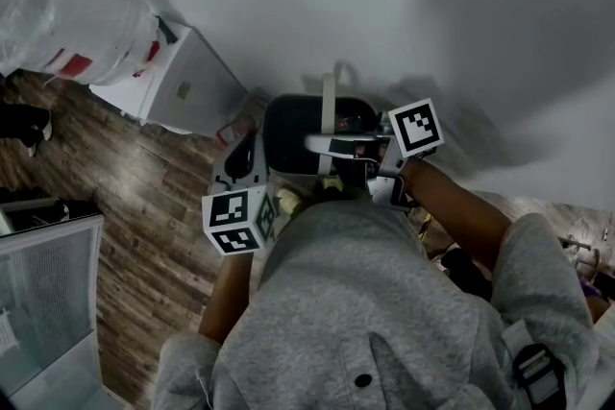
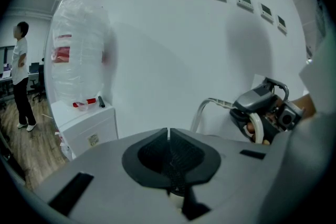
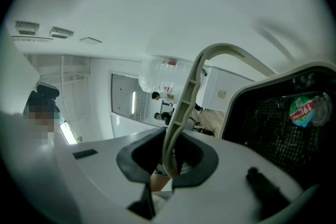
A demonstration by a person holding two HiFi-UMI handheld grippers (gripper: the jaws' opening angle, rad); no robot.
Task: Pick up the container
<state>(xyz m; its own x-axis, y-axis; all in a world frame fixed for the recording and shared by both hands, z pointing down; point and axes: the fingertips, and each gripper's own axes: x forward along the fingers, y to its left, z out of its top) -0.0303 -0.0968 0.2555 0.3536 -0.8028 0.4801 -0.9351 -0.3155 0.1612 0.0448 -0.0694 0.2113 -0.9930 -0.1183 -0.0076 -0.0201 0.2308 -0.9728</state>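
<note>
Right tool: clamped on pale handle of container, likely to carry its weight.
Left tool: jaws together, empty, beside container, spare.
Container: black, hanging by handle under right tool, apparently lifted.

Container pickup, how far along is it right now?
Done: the right gripper has its jaws shut on the container's pale handle. In hand: the black container hangs from that grip, apparently clear of the floor. Left: nothing obvious; the left gripper is shut and empty.

Head view downward; gripper views share wall.
</note>
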